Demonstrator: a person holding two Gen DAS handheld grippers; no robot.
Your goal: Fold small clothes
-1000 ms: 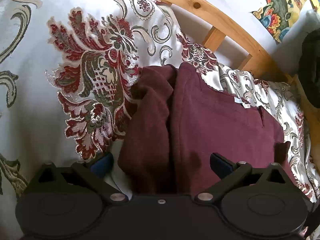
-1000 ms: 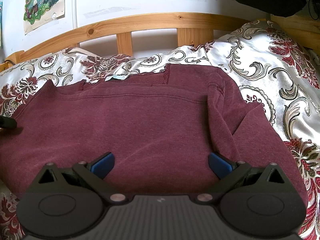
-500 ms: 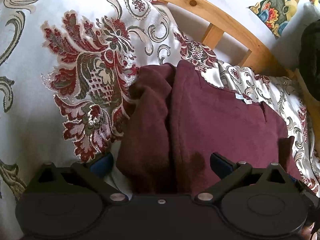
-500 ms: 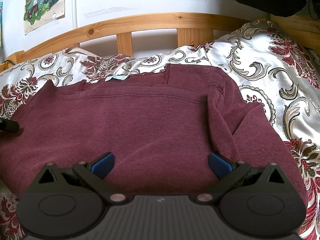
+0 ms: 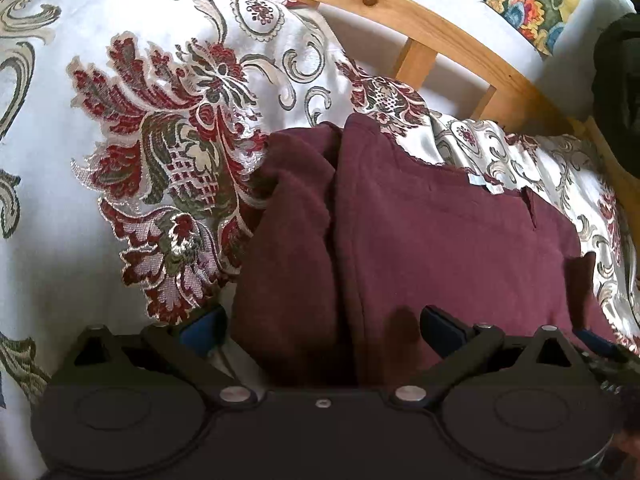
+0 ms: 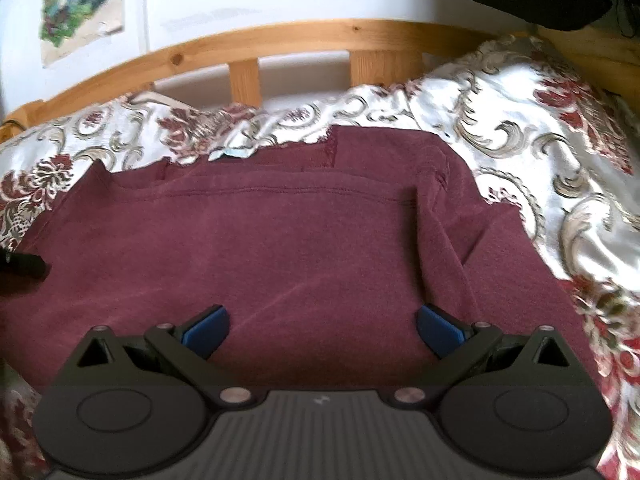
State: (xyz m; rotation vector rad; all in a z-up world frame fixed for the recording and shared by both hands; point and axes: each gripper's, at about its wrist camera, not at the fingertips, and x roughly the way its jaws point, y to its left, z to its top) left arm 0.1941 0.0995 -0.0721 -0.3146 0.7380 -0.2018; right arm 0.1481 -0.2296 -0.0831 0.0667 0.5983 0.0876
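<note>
Maroon sweatshirt [image 6: 304, 248] lies spread on the bed, over a floral bedspread [image 5: 132, 168], w/ the wooden headboard [image 6: 280, 40] at the far side. Both sleeves look already tucked in: left sleeve [image 5: 292, 240] doubled along the left edge, right sleeve [image 6: 472, 248] folded over on the right.

Left tool [image 5: 316, 326] sits low at the near-left edge, jaws spread wide, straddling the folded sleeve and body edge; nothing pinched. Right tool [image 6: 322, 326] hovers over the near hem, jaws also wide apart, no cloth between the pads. Left tool's tip shows at the far left of the right-wrist view.

Probable step: take the near hem at both corners and fold it up toward the collar. To do it well:
- Grab all layers at each corner, incl. the tucked sleeve, or the sleeve prob. slips out on the lift.
- Pinch close to the edge, both sides level, so the fold line runs straight.
- Lift and carry both tools together at equal pace; uneven pull skews the fold.
- Lay the hem just short of the collar, then let go.
- Bedspread looks slick, so the garment may slide; keep drag low.

Writing: a pale tag [image 6: 240, 153] sticks out at the collar, too small to read. Posters [image 6: 78, 4] on the wall show pics only, no legible text. No brand visible.
</note>
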